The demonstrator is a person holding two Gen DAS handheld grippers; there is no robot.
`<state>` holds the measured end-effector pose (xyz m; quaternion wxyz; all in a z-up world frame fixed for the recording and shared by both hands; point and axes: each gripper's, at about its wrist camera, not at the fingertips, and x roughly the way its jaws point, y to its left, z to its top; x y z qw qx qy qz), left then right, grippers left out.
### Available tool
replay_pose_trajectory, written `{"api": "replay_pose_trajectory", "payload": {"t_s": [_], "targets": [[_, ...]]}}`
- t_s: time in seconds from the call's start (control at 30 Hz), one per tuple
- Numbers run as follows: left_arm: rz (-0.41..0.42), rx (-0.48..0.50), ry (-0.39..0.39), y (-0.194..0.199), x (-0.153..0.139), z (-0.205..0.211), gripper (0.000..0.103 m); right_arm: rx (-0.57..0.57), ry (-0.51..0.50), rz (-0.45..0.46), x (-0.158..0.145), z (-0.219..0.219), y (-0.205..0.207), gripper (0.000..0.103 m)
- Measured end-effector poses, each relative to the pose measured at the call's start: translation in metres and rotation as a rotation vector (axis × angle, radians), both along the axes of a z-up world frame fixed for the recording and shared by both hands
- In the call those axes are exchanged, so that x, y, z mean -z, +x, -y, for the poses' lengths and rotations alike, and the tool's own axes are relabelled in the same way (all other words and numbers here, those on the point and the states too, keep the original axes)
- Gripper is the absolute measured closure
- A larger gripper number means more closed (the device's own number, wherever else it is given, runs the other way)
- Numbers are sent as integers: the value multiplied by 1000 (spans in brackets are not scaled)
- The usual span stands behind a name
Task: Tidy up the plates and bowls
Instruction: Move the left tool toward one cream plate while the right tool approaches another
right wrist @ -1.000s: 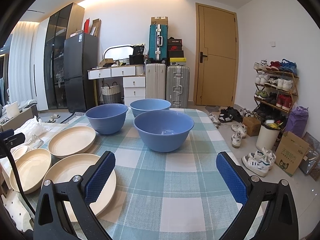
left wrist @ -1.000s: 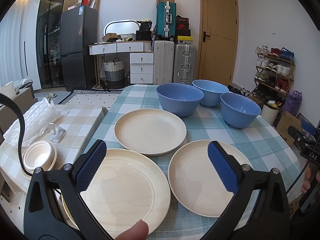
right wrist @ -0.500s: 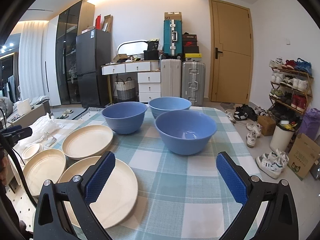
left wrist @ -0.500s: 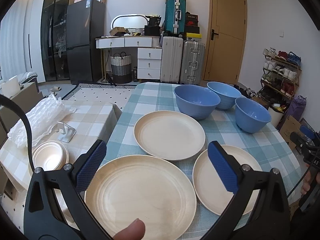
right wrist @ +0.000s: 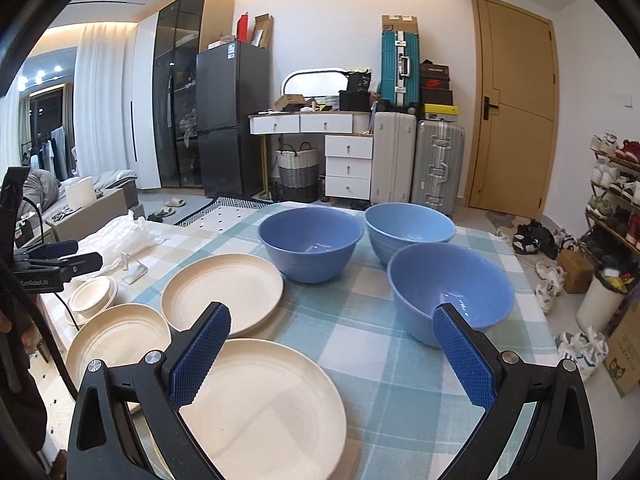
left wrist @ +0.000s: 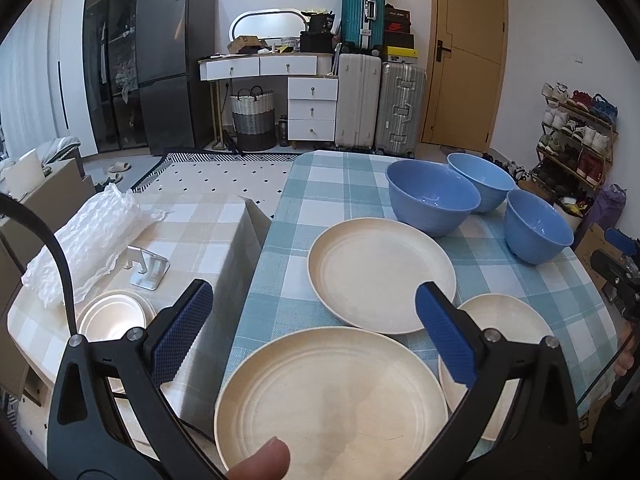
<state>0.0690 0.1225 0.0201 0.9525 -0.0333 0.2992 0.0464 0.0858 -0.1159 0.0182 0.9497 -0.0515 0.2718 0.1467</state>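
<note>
Both views slid right since a second ago, so the dishes now sit further right in the left wrist view. Left gripper (left wrist: 312, 330) wide open, empty, hovering over nearest cream plate (left wrist: 332, 404). Second plate (left wrist: 380, 274) beyond it, third plate (left wrist: 496, 360) beside. Three blue bowls (right wrist: 310, 242) grouped behind on checked tablecloth (right wrist: 360, 320). Right gripper (right wrist: 334, 354) wide open, empty, above cloth.

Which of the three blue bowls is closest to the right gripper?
The bowl just beyond the right gripper, by its right finger. It stands alone toward the table's right edge; the other two bowls sit side by side farther back.
</note>
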Motion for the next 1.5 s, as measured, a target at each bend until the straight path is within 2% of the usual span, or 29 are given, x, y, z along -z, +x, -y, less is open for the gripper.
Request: {"api": "replay_pose_trajectory", "payload": {"t_s": [0.33,0.67,0.77,1.07,1.2,1.5], "targets": [[-23,-23,4,34,-9,-17,2,-38,-12,-29,-1,-29,42,0],[-120,4,5,85,22,-26,2,-53,-15,-106,18,-54,80,0],[-141,-1,27,100,34,-29,2,-57,-15,-142,26,-60,92,0],[-219,20,13,141,64,-28,2,-54,-36,-227,49,-72,123,0],[-250,39,20,153,69,-22,2,-57,-85,-275,64,-80,139,0],[-344,58,27,182,86,-11,2,-68,-64,-376,84,-78,161,0]]}}
